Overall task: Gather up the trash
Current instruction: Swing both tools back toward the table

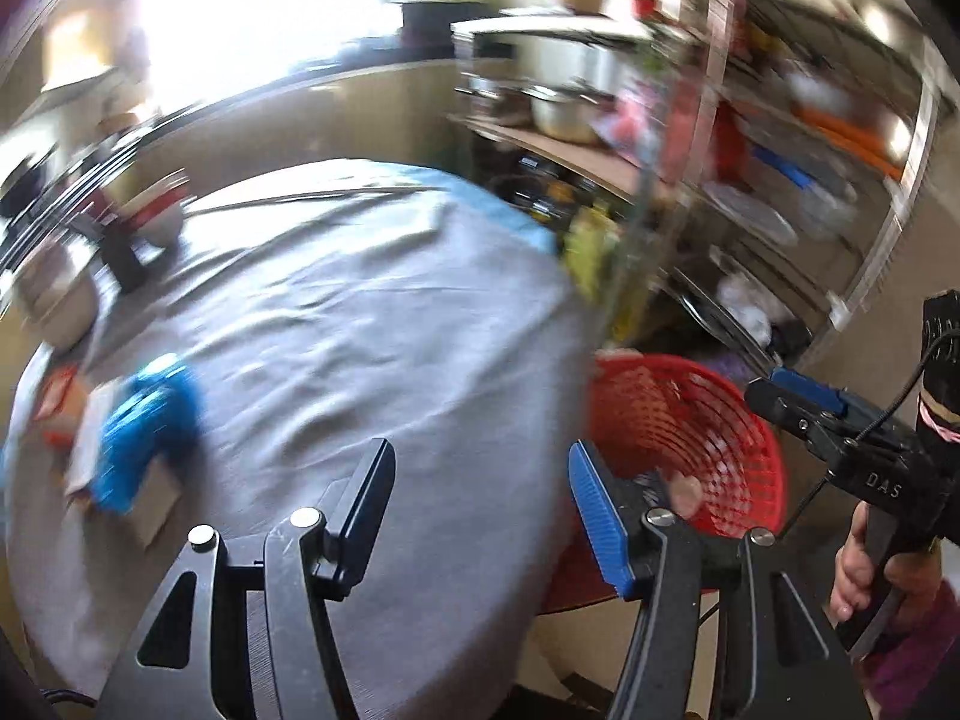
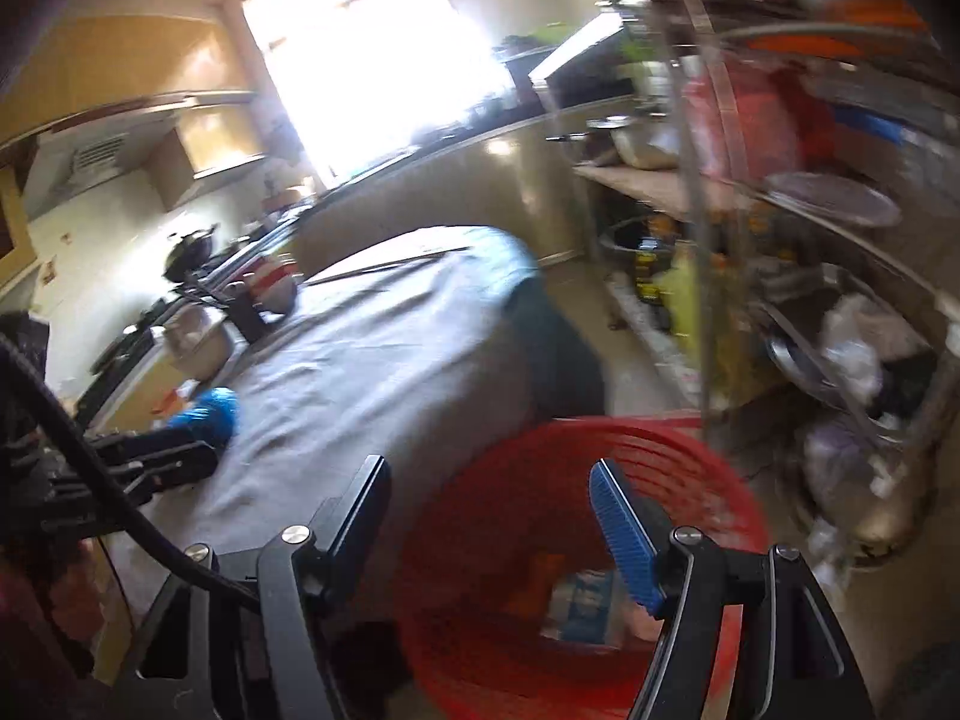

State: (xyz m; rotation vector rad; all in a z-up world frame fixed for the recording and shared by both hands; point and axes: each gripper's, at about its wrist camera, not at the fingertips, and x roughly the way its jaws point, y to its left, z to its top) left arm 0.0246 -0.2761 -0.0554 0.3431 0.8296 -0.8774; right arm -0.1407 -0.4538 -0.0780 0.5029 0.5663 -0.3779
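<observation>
A red mesh basket (image 1: 708,438) stands on the floor right of the grey-clothed table (image 1: 336,324); in the right wrist view the basket (image 2: 540,480) holds a pale blue-white packet (image 2: 585,603) and an orange piece. A crumpled blue wrapper (image 1: 144,426) lies with paper and card scraps at the table's left edge; it also shows in the right wrist view (image 2: 207,411). My left gripper (image 1: 480,510) is open and empty over the table's near right edge. My right gripper (image 2: 489,516) is open and empty above the basket; it also shows in the left wrist view (image 1: 798,402).
Bowls (image 1: 159,213) and a metal pot (image 1: 54,294) stand at the table's far left. A metal rack (image 1: 750,192) full of pots, plates and bottles stands right of the table, close behind the basket. Both views are motion-blurred.
</observation>
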